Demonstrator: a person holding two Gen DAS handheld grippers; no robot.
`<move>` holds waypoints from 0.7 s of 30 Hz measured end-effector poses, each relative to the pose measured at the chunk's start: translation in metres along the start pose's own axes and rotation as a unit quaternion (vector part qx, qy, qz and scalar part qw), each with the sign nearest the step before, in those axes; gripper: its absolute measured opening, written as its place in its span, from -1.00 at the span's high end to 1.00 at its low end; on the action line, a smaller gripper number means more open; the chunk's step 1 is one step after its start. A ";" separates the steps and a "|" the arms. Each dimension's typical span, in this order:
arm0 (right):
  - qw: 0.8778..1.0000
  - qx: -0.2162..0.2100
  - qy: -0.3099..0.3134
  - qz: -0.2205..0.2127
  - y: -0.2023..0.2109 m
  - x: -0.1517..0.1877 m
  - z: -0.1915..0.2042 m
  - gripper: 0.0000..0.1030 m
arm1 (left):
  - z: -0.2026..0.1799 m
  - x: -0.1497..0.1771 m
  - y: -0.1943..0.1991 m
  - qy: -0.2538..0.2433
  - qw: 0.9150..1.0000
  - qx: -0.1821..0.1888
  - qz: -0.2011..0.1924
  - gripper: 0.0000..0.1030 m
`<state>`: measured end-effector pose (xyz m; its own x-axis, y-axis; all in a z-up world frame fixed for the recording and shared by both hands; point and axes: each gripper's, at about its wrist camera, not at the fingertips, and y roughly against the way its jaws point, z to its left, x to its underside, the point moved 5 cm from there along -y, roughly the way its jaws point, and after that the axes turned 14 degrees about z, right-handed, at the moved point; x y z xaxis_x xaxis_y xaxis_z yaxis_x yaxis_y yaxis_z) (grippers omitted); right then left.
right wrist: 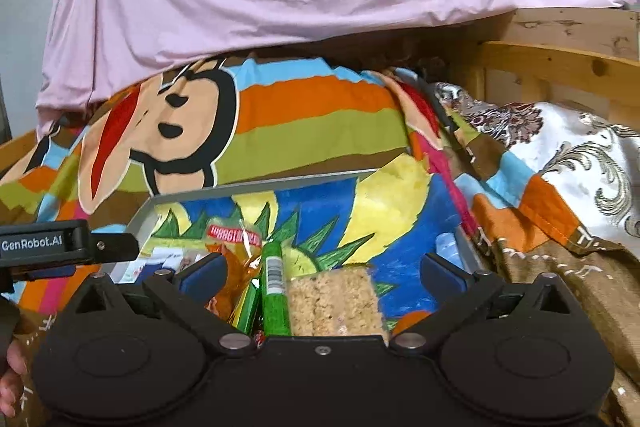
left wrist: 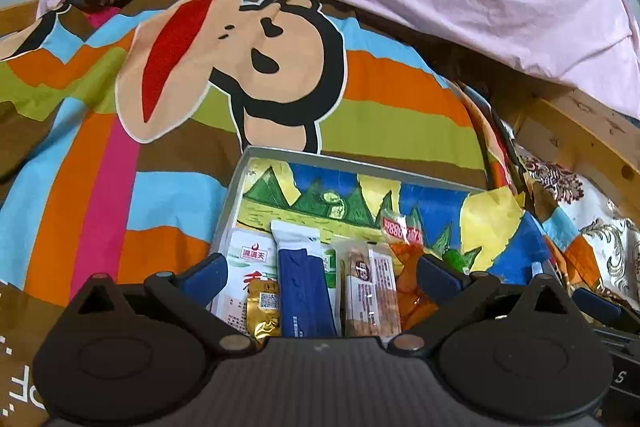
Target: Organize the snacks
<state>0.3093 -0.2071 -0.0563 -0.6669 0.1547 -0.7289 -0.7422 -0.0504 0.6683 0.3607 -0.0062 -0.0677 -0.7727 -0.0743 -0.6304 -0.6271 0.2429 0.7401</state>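
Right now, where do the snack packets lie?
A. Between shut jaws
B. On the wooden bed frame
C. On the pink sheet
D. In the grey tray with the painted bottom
D: the blue packet, the green packet and the crumbly bar all lie inside the tray; the jaws of both grippers stand open and grip nothing.

The left gripper (left wrist: 320, 267) has its two blue-padded fingers (left wrist: 206, 273) spread wide, nothing pinched between them. The right gripper (right wrist: 320, 269) stands equally wide, pads clear of any contact. Both point forward and slightly downward. A hand (right wrist: 12, 375) shows at the right view's left edge.
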 end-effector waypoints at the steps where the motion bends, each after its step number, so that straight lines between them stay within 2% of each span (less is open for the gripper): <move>1: 1.000 0.000 -0.003 -0.003 0.003 -0.001 -0.001 -0.99 | 0.000 0.000 0.002 0.001 1.000 -0.001 -0.003 -0.99; 9: 0.999 0.001 -0.011 -0.035 0.034 -0.007 -0.004 -0.99 | -0.001 0.000 0.023 0.008 1.000 -0.005 -0.030 -0.99; 21: 0.997 0.002 0.006 -0.076 0.077 -0.006 0.000 -0.99 | -0.007 0.014 0.065 -0.014 0.997 -0.023 -0.071 -0.99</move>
<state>0.2564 -0.2123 -0.0003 -0.5476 0.1480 -0.8236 -0.8344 -0.0227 0.5507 0.3084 0.0019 -0.0264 -0.6728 -0.0773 -0.7358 -0.7347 0.1867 0.6522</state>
